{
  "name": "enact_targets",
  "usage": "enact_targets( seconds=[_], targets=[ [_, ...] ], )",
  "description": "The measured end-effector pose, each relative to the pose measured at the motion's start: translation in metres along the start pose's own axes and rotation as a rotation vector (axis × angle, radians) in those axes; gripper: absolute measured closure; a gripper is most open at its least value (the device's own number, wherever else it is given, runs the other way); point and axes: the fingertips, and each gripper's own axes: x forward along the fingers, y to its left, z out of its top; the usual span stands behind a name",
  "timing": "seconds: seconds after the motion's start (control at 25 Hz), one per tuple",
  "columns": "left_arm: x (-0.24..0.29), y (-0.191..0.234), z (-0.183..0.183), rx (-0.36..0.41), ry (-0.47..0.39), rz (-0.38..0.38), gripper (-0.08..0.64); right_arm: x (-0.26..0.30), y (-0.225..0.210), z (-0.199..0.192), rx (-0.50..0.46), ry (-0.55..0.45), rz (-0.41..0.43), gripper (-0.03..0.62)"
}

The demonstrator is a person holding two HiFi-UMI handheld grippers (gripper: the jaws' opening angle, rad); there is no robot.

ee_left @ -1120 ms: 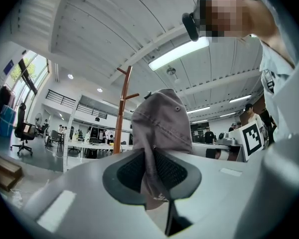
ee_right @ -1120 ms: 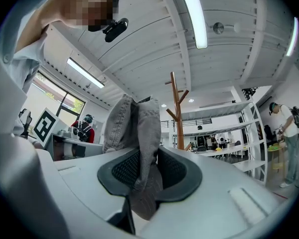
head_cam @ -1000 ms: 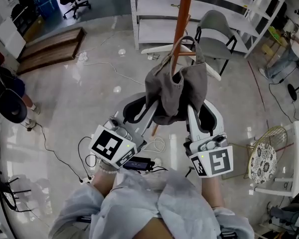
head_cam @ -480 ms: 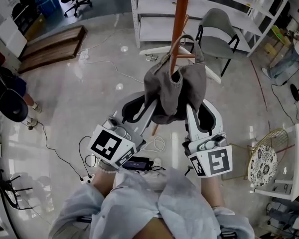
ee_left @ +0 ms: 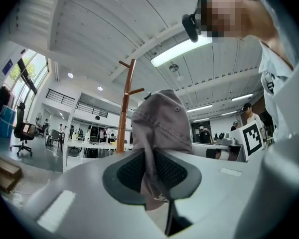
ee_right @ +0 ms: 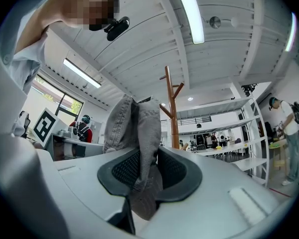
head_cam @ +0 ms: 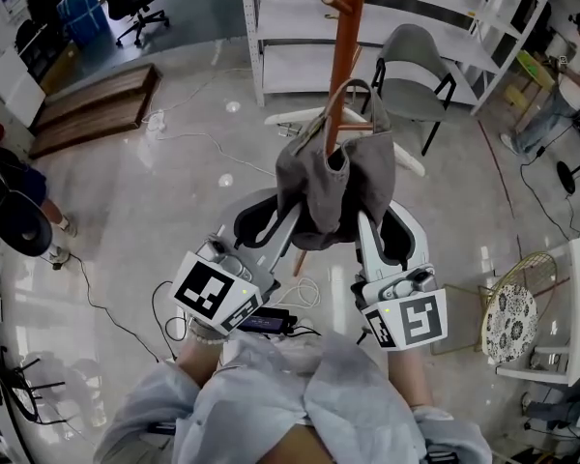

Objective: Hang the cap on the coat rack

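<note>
Crumpled grey cap (head_cam: 333, 187), pinched at each side by left gripper (head_cam: 282, 218) and right gripper (head_cam: 369, 225), at orange coat rack pole (head_cam: 346, 46); grey chair (head_cam: 413, 66) behind

I see a glossy grey floor (head_cam: 145, 211) across the head view. A wooden pallet (head_cam: 92, 109) lies on it at upper left. A white shelving unit (head_cam: 290, 46) and a grey chair (head_cam: 416, 61) stand at top centre, and the coat rack (head_cam: 347, 37) stands mid-frame. A coiled white cable (head_cam: 307, 288) and a black adapter (head_cam: 264, 322) lie lower centre.
</note>
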Motion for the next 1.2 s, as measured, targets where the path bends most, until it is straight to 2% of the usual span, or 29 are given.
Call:
enact_targets(
  seconds=[0.64,1.2],
  targets=[
    [0.015,0.029,0.020,0.025,-0.053,-0.020,0.502,0.035,-0.006,0.013,-0.030,-0.013,-0.013,0.497],
    [0.031,0.062,0.039,-0.009,-0.101,-0.028,0.502,0.074,-0.011,0.027,-0.056,-0.029,-0.008,0.497]
  ],
)
